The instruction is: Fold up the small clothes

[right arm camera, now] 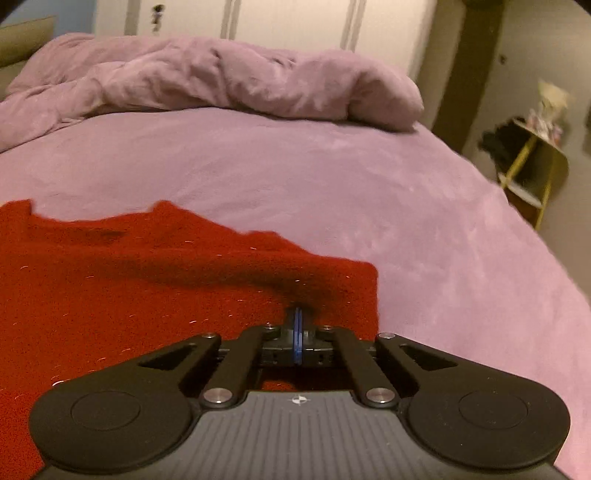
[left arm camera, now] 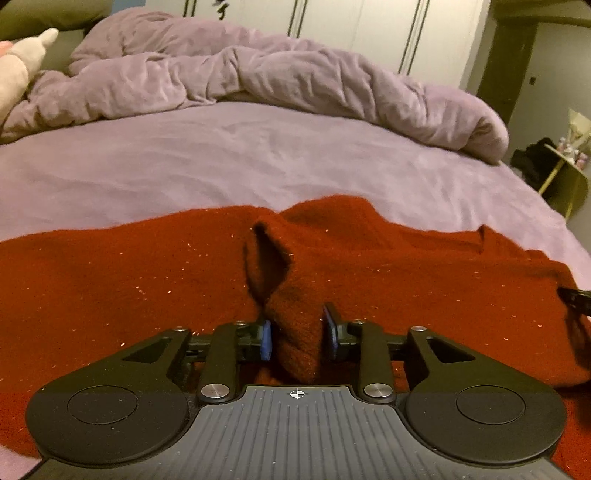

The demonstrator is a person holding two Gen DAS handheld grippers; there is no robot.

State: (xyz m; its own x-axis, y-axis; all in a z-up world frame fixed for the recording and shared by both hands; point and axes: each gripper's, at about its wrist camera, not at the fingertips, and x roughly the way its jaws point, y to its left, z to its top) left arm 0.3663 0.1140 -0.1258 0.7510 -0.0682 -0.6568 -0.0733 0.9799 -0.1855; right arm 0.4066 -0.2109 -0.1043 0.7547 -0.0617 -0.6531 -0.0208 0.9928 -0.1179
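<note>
A red knitted garment [left arm camera: 110, 280] with glitter threads lies spread on the purple bed sheet [left arm camera: 221, 162]. In the left wrist view a bunched fold of it stands up between my left gripper's [left arm camera: 297, 334] blue pads [left arm camera: 266, 341], which press its sides. In the right wrist view my right gripper [right arm camera: 297, 338] is closed, its blue pads [right arm camera: 297, 343] together on the near right edge of the red garment [right arm camera: 110, 295]. The right gripper's tip shows at the right edge of the left wrist view [left arm camera: 576, 297].
A crumpled purple duvet [left arm camera: 258, 74] lies across the far side of the bed, also in the right wrist view [right arm camera: 221, 77]. A yellow side table [right arm camera: 532, 173] with small items stands right of the bed. White wardrobe doors [left arm camera: 351, 26] are behind.
</note>
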